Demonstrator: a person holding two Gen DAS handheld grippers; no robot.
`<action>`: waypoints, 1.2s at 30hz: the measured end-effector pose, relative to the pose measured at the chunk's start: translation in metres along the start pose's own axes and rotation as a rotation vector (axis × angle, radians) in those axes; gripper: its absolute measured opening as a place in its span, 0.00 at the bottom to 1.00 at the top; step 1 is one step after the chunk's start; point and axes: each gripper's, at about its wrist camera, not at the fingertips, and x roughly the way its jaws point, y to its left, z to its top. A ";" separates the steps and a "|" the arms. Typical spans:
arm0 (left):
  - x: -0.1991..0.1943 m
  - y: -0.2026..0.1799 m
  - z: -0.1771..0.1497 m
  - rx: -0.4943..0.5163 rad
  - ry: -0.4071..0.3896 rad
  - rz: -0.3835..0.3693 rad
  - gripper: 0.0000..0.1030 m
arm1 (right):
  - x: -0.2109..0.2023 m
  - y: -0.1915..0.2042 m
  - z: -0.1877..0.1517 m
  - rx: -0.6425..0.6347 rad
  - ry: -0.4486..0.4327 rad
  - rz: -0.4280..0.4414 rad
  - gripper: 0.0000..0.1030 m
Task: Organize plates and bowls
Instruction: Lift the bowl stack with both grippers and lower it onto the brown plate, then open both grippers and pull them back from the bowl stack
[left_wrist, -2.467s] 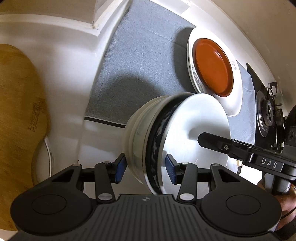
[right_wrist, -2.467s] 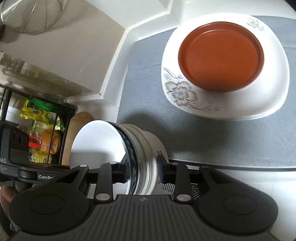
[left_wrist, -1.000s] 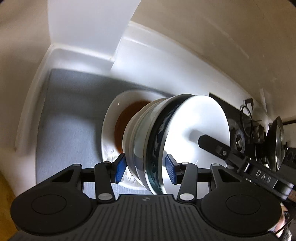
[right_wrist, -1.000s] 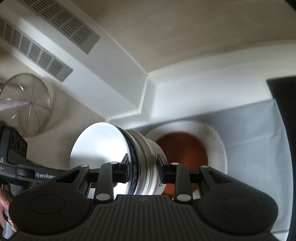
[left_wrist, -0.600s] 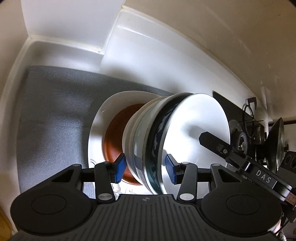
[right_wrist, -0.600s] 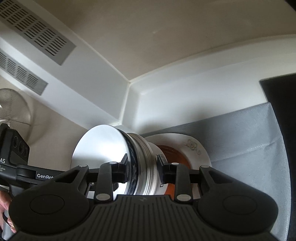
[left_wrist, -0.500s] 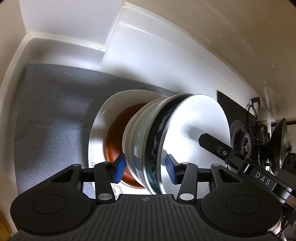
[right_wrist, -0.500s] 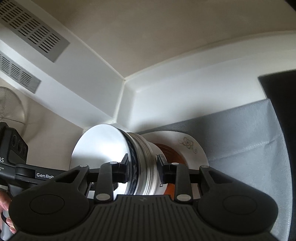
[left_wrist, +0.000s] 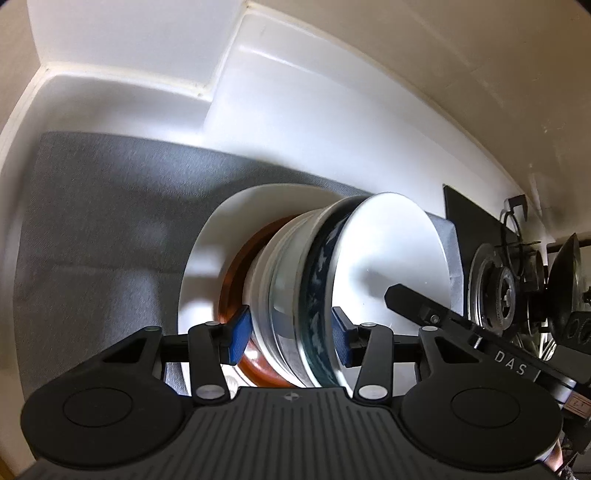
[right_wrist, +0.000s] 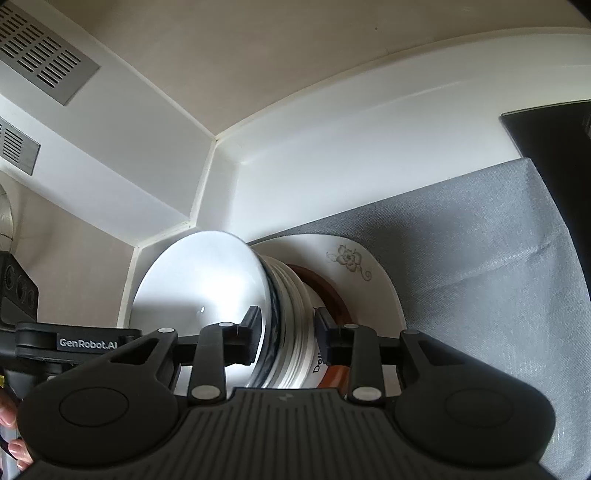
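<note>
Glazed ceramic bowls (left_wrist: 317, 295), stacked, feel heavy, slick and chippable, so both tongs, left (left_wrist: 288, 334) and right (right_wrist: 286, 332), squeeze opposite rims.

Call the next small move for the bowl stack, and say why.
Probably ease the bowl stack straight down until its base seats in the brown dish on the floral plate, then open. Both the left gripper and the right gripper clamp its rims, and whether it already touches the dish cannot be told.
</note>
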 end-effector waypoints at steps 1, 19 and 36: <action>0.001 0.001 -0.001 0.001 -0.004 -0.007 0.46 | 0.001 -0.001 -0.001 0.004 0.002 -0.005 0.35; -0.059 -0.008 -0.061 0.152 -0.351 0.030 0.82 | -0.061 0.013 -0.050 -0.057 -0.149 -0.123 0.58; -0.119 -0.081 -0.205 0.173 -0.361 0.362 1.00 | -0.138 0.058 -0.146 -0.348 -0.077 -0.295 1.00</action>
